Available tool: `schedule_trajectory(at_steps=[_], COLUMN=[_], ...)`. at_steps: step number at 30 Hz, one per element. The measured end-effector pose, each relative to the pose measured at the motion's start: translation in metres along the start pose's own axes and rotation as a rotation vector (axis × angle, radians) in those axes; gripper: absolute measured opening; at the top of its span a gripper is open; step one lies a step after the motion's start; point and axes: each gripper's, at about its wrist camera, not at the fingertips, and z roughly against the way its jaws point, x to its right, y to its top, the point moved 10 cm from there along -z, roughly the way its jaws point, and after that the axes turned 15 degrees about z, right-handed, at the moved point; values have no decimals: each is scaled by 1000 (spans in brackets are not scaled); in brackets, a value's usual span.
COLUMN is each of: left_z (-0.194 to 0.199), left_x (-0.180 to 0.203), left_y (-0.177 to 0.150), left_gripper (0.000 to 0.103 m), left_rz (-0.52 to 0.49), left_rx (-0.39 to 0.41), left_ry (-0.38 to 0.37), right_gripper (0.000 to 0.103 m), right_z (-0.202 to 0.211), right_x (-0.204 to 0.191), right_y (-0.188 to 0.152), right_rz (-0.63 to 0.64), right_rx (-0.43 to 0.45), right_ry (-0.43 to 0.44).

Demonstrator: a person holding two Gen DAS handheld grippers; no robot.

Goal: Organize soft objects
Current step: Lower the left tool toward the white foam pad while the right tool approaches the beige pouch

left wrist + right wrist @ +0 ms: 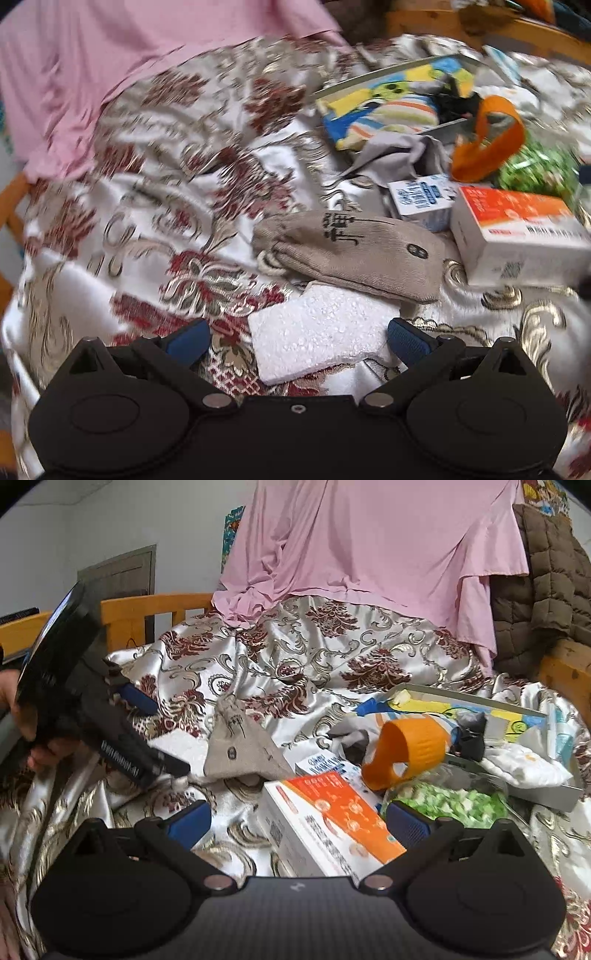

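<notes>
While both grippers gape, foam block (pixel 320 330) lies between left fingers (pixel 406 339).

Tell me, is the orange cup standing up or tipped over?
Tipped over. The orange cup lies on its side among the clutter on the bed, its open mouth facing sideways toward the grey cloth, so you can see inside it.

A bed with a wooden frame (pixel 147 607) carries everything, covered by a shiny floral bedspread (pixel 177 206). On the bedspread lies a beige sock (pixel 354 251). Just in front of the sock is a white foam piece (pixel 317 336); right of it, an orange-and-white box (pixel 517 229). Behind the sock are a small blue-white carton (pixel 421 201), a grey cloth (pixel 395 151) and a flat tray (pixel 554 794). A pink sheet (pixel 369 554) drapes far behind.
</notes>
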Motion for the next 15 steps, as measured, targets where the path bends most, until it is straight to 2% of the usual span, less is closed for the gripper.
schedule_trajectory(at_steps=[7,11,15], left_z=[-5,-10,-16], left_x=[-3,-3,-7], left_y=[2,0,0], left_gripper=[102,102,102], left_rz=[0,-2,45], left_rx=[-2,-16,-35], left_ry=[-46,-63,-95], right_gripper=[103,103,103], right_z=[-33,-56,-75], right_x=[-7,-11,-15], right_y=[29,41,48], right_rz=[34,72,101], right_rx=[20,7,-23], right_ry=[53,68,87])
